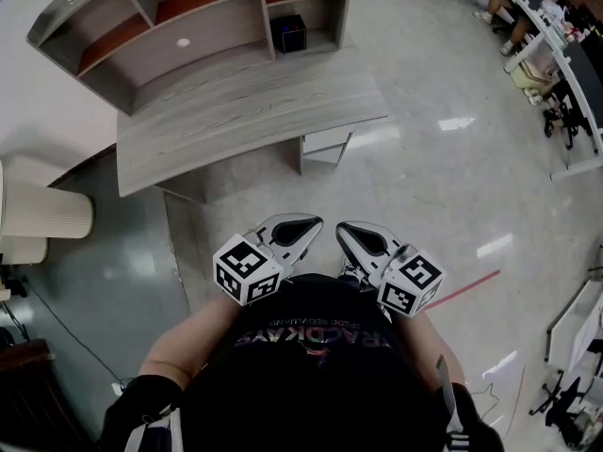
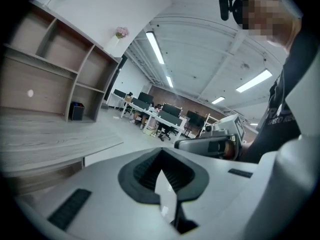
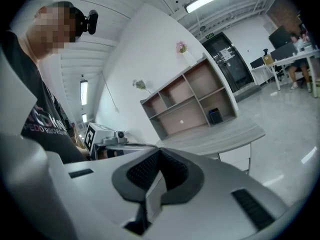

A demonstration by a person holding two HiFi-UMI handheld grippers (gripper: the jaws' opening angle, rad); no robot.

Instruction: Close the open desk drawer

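You held the left gripper [image 1: 301, 227] and the right gripper [image 1: 353, 232] side by side close to your chest, tips pointing forward and slightly apart from each other. Each gripper's own view showed its jaws pressed together with nothing between them. The desk [image 1: 245, 111], with a grey wood-grain top, stood well ahead of both grippers, and neither tip touched it. The drawer [image 1: 327, 141], white-fronted, sat under the desk's end ahead of the right gripper's tip, its front showing just past the desk's edge; how far it stood open could not be judged. A shelf unit [image 1: 203, 26] rose at the far side of the desk, beyond the left gripper, with a black box [image 1: 288, 33] in a lower compartment. A red line [image 1: 466, 288] lay on the floor just to the right of the right gripper.
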